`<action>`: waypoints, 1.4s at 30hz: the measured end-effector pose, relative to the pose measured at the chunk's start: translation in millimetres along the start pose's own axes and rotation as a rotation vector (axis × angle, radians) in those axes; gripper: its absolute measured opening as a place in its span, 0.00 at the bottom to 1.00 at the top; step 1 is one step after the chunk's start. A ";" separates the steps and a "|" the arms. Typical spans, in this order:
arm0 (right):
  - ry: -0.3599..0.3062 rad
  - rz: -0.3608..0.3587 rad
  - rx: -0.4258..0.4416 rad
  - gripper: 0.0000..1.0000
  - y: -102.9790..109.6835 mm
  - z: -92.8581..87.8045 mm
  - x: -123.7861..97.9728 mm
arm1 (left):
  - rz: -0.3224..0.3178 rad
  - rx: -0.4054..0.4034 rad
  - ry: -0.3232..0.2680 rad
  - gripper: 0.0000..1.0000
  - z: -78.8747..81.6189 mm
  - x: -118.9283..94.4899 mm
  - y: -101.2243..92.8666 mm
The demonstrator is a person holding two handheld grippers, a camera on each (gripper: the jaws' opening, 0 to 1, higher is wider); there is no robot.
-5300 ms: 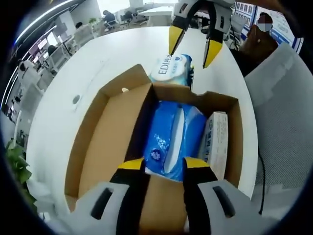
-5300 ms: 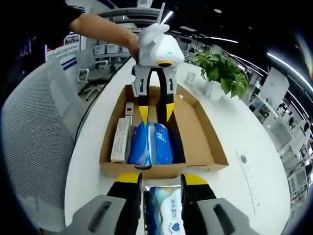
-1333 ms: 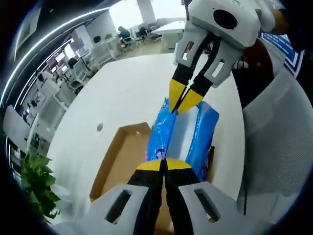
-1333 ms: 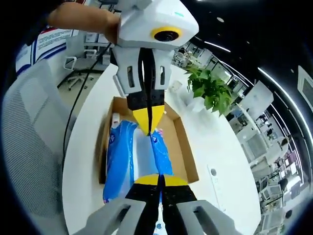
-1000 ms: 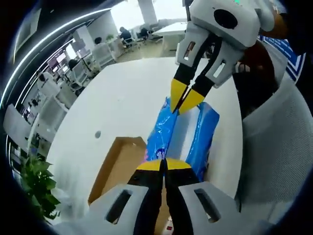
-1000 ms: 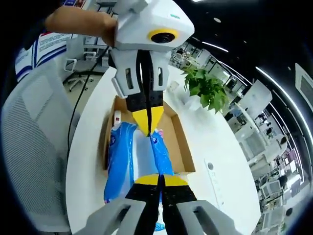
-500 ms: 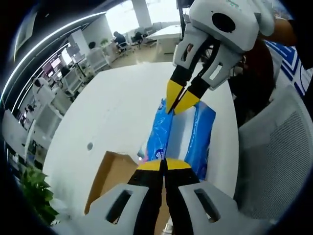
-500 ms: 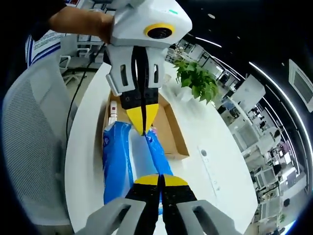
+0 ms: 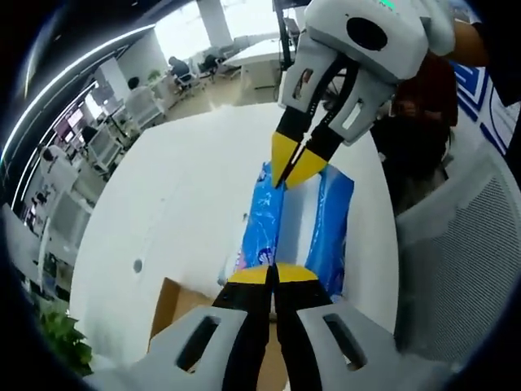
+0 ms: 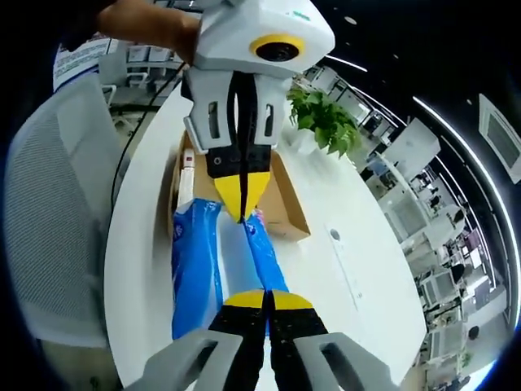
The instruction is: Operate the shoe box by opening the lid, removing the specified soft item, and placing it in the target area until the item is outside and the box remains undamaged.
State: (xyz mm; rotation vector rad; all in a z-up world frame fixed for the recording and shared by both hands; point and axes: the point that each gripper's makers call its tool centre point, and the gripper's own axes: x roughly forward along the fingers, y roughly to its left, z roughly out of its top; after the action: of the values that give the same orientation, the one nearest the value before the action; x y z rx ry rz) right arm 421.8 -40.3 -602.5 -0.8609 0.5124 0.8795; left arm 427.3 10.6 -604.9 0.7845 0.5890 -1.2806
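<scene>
A blue soft pack point(image 9: 327, 232) with a pale middle strip hangs in the air, stretched between both grippers above the white table point(image 9: 183, 183). My left gripper point(image 9: 273, 274) is shut on its near edge, and my right gripper point(image 9: 291, 176) pinches the far edge. In the right gripper view the same blue soft pack point(image 10: 192, 269) runs from my right gripper point(image 10: 266, 298) up to my left gripper point(image 10: 242, 212), both shut on it. The open cardboard shoe box point(image 10: 286, 208) sits on the table behind the pack; a corner of the shoe box point(image 9: 176, 305) shows at lower left.
A grey mesh chair point(image 10: 57, 204) stands beside the table's edge, and a potted plant point(image 10: 324, 118) sits beyond the box. A slim white carton point(image 10: 189, 174) lies inside the box. A person's hand point(image 10: 151, 23) holds the left gripper. Office desks fill the background.
Both grippers, still shut on the blue pack, have carried it farther from the box and over bare table. The box has slid back in both views.
</scene>
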 end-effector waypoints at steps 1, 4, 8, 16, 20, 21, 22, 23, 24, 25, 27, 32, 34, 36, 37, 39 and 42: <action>0.002 -0.001 0.001 0.00 -1.4 -2.6 -0.7 | -0.005 -0.002 -0.002 0.00 2.5 3.6 -0.1; 0.010 -0.004 -0.002 0.00 -5.9 -12.1 -3.0 | -0.010 -0.020 -0.015 0.00 8.8 10.8 0.5; 0.017 -0.001 -0.005 0.00 -9.1 -24.1 -5.8 | -0.018 -0.018 -0.017 0.00 16.4 21.8 0.4; 0.032 0.002 -0.014 0.00 -14.8 -43.5 -6.8 | -0.034 -0.006 -0.008 0.00 27.1 39.5 1.5; 0.044 0.006 -0.018 0.00 -17.1 -54.3 -6.2 | -0.045 -0.004 -0.004 0.00 31.6 48.7 1.8; 0.047 0.006 -0.020 0.00 -18.0 -57.5 -6.1 | -0.046 -0.004 -0.004 0.00 32.6 50.9 2.1; 0.049 0.007 -0.019 0.00 -18.3 -59.6 -6.1 | -0.049 -0.002 -0.002 0.00 33.8 54.0 2.0; 0.051 0.008 -0.020 0.00 -19.0 -63.1 -6.0 | -0.050 -0.001 -0.001 0.00 34.5 56.0 1.7; 0.054 0.009 -0.021 0.00 -19.4 -65.3 -5.7 | -0.053 -0.001 -0.001 0.00 35.8 59.1 1.5; 0.057 0.010 -0.021 0.00 -19.8 -67.8 -5.6 | -0.056 -0.002 -0.001 0.00 36.6 61.4 1.5; 0.062 0.015 -0.029 0.00 -19.8 -73.3 -5.7 | -0.067 -0.003 0.006 0.00 38.1 67.0 -0.4; 0.074 0.033 -0.045 0.00 -20.0 -89.0 -5.1 | -0.086 0.002 0.018 0.00 43.5 80.8 -3.5; 0.079 0.036 -0.046 0.00 -21.5 -94.5 -4.5 | -0.093 -0.003 0.021 0.00 45.2 84.9 -4.1; 0.085 0.036 -0.049 0.00 -24.1 -100.0 -3.8 | -0.097 -0.005 0.026 0.00 46.7 91.2 -3.8; 0.089 0.038 -0.052 0.00 -25.1 -102.9 -3.5 | -0.100 -0.004 0.028 0.00 47.8 94.6 -4.0; 0.094 0.038 -0.054 0.00 -26.5 -106.0 -3.1 | -0.103 -0.004 0.029 0.00 49.1 98.4 -4.1; 0.104 0.044 -0.065 0.00 -29.7 -113.9 -1.4 | -0.106 -0.013 0.029 0.00 51.4 104.7 -2.0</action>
State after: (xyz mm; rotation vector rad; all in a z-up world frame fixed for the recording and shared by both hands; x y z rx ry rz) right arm 440.3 -144.8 -653.3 -0.9611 0.5976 0.8994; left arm 444.8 -93.7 -654.0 0.7709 0.6691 -1.3627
